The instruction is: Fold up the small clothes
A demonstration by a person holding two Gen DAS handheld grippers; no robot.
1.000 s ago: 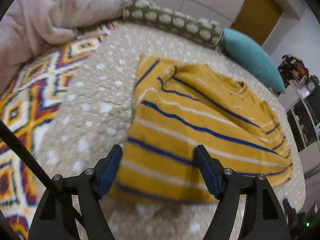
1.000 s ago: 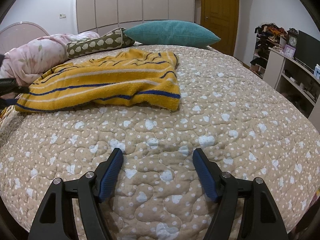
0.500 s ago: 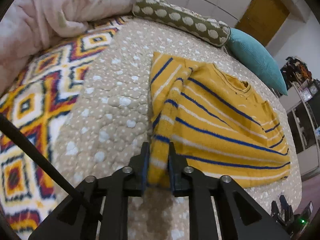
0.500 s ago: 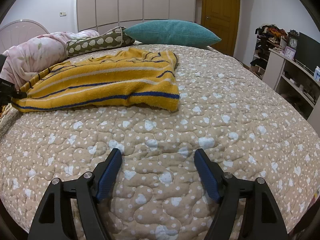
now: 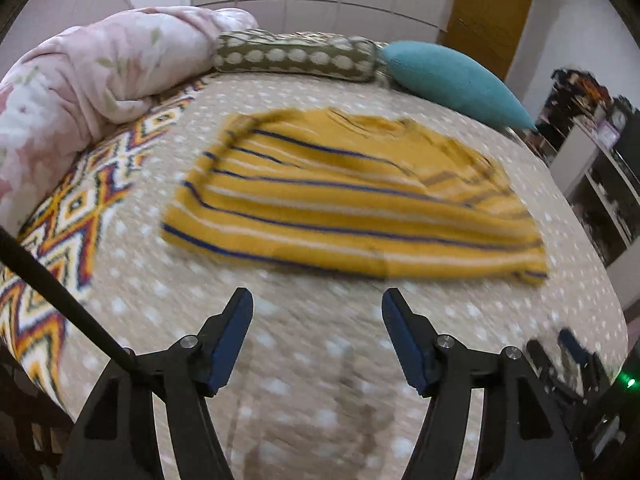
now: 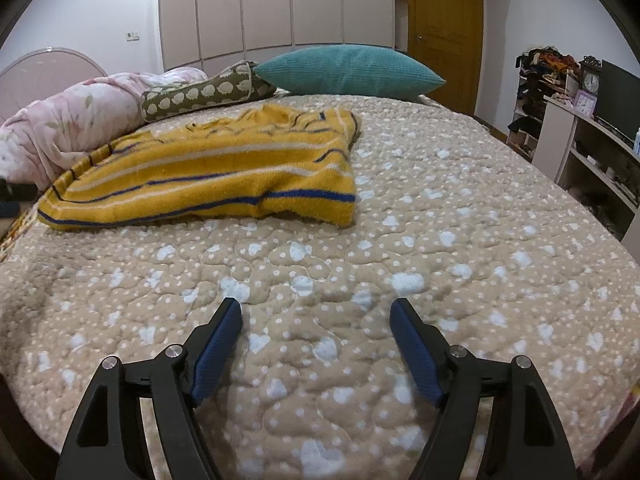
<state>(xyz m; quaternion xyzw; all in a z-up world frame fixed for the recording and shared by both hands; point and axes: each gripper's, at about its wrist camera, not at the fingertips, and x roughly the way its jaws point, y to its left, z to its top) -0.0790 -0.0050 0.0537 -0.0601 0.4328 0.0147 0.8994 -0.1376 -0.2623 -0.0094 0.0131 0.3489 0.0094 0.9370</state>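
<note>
A yellow sweater with blue and white stripes [image 5: 352,200] lies folded over on the beige dotted quilt [image 5: 320,360]; it also shows in the right wrist view [image 6: 208,172]. My left gripper [image 5: 318,304] is open and empty, above the quilt just short of the sweater's near edge. My right gripper [image 6: 316,312] is open and empty, low over the quilt [image 6: 440,240], well short of the sweater's hem. The left view is blurred by motion.
A pink floral duvet [image 5: 80,76], a green dotted bolster [image 5: 296,56] and a teal pillow [image 5: 452,80] lie at the bed's head. A patterned blanket [image 5: 72,216] lies at left. Shelves [image 6: 592,152] stand right of the bed.
My left gripper, shut on the sweater's edge half a second ago, has let go and drawn back. The sweater now lies flatter. The right gripper has barely moved.
</note>
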